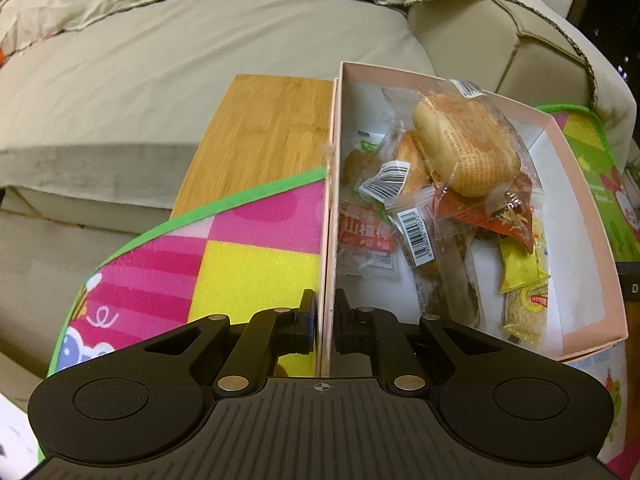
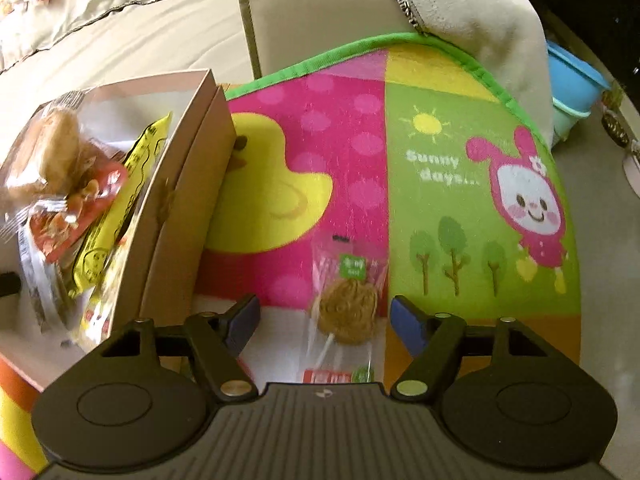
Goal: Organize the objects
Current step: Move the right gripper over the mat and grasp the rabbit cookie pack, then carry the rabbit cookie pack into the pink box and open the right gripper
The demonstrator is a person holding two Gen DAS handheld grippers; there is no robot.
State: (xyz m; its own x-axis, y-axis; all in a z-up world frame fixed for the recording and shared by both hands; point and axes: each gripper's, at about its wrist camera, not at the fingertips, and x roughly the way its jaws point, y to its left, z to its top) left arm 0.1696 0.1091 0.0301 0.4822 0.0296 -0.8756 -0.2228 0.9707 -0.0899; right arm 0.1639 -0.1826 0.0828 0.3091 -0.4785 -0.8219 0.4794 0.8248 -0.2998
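1. A beige sofa [image 1: 168, 92] fills the background of both wrist views, its armrest [image 2: 320, 20] rising just behind the play area.

2. A bright cartoon mat [image 2: 460, 184], edged in green and printed with a yellow duck and a pink rabbit, lies in front of the sofa; a bare wooden board [image 1: 264, 132] shows beyond the mat's edge in the left wrist view.

3. A pale pink cardboard box [image 1: 328, 208] sits on the mat with its long axis running away from the left camera toward the sofa. It holds wrapped snacks: a round bun in clear film [image 1: 466, 148] on top of the heap, a red sachet [image 1: 492, 212] beneath it, and a yellow packet [image 1: 522, 268] lying along the far wall.

4. The left gripper [image 1: 324, 316] is clenched on the box's near side wall, one finger outside and one inside the rim.

5. The right gripper [image 2: 324, 320] stands released, its blue-padded fingers [image 2: 246, 316] spread wide to either side of a wrapped lollipop and touching nothing.

6. The wrapped lollipop [image 2: 347, 312] lies flat on the mat just right of the box, long axis along the gripper's line of sight, round brown head pointing away, stick pointing toward the camera; motion blur makes the label's green tag [image 2: 353, 268] hard to read.
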